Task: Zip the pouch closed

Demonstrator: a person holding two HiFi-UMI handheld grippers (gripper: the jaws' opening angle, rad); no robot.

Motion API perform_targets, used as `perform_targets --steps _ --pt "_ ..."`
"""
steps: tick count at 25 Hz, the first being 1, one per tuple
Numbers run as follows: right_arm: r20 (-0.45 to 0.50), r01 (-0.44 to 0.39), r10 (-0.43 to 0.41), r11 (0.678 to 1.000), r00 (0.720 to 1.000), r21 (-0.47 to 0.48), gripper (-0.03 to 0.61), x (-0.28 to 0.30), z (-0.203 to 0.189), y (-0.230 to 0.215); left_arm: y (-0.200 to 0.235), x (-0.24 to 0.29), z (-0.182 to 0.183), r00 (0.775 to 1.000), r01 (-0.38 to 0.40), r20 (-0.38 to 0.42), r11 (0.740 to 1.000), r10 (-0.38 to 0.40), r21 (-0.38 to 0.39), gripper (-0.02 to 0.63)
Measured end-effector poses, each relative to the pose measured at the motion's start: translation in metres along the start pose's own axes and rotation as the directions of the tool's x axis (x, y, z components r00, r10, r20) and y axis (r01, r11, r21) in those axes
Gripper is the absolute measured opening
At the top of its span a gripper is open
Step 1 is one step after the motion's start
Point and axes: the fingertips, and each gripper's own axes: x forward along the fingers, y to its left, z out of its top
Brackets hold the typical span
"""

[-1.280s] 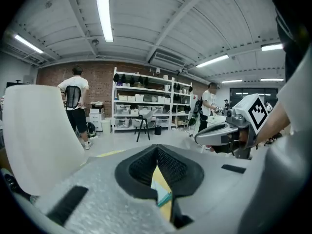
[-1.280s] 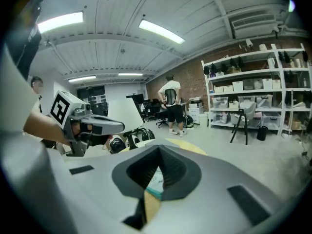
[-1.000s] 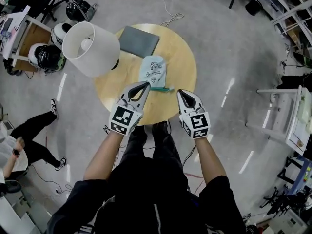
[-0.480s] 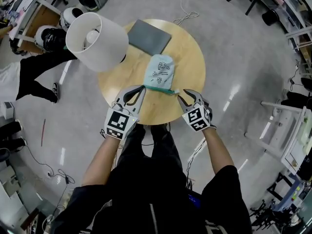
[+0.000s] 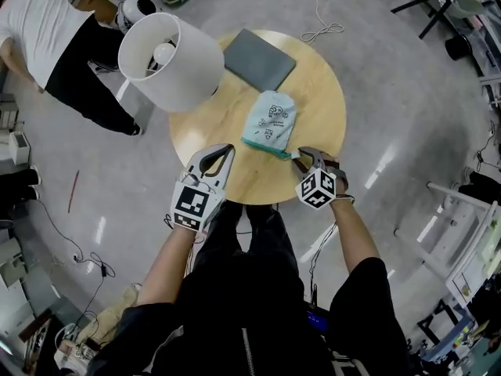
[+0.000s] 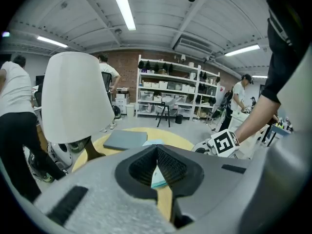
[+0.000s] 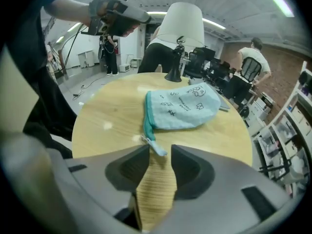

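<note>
While the pouch (image 5: 270, 124) lies flat near the tabletop's (image 5: 205, 133) near right edge, zipper end toward the person, the right gripper (image 7: 160, 150), jaws just opened, straddles its zipper tab (image 7: 154, 143) without pinching, likely lining up a pull; the left gripper (image 5: 225, 150) hovers closed, empty.

- The pouch (image 5: 270, 124) is light blue with little black drawings.
- It lies flat on the round wooden counter (image 5: 317, 92).
- Its green zipper (image 5: 264, 148) runs along the near edge.

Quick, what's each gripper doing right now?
Left gripper: shut, empty.
Right gripper: open, jaws have just been opening; zipper tab lies between its tips, not gripped.
</note>
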Motion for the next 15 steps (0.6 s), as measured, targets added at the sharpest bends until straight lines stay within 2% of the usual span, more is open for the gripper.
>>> perform_targets --steps 4,6,8,11,15 --pt "0.004 -0.025 0.025 0.999 1.0 -0.048 0.11 0.002 -0.001 0.002 0.003 -0.004 0.0 1.0 -0.029 -0.004 0.999 0.029 -0.013 0.006" --pt "0.013 -0.027 0.027 0.998 1.0 -0.059 0.037 0.001 0.002 0.007 0.006 -0.009 -0.001 0.999 -0.037 -0.006 0.999 0.036 -0.016 0.006" --pt "0.022 -0.034 0.035 0.998 0.999 -0.048 0.021 -0.001 0.006 0.015 0.007 -0.014 -0.004 0.999 -0.04 -0.004 0.999 0.039 -0.017 0.006" --pt "0.041 -0.041 0.042 0.999 0.998 -0.008 0.015 -0.006 0.018 0.019 0.007 -0.015 -0.002 1.0 -0.027 0.008 1.0 0.027 -0.015 0.006" --pt "0.072 -0.041 0.033 0.993 0.997 0.107 0.011 -0.015 0.039 0.013 0.011 -0.011 0.005 1.0 0.01 0.026 1.0 -0.01 -0.003 0.006"
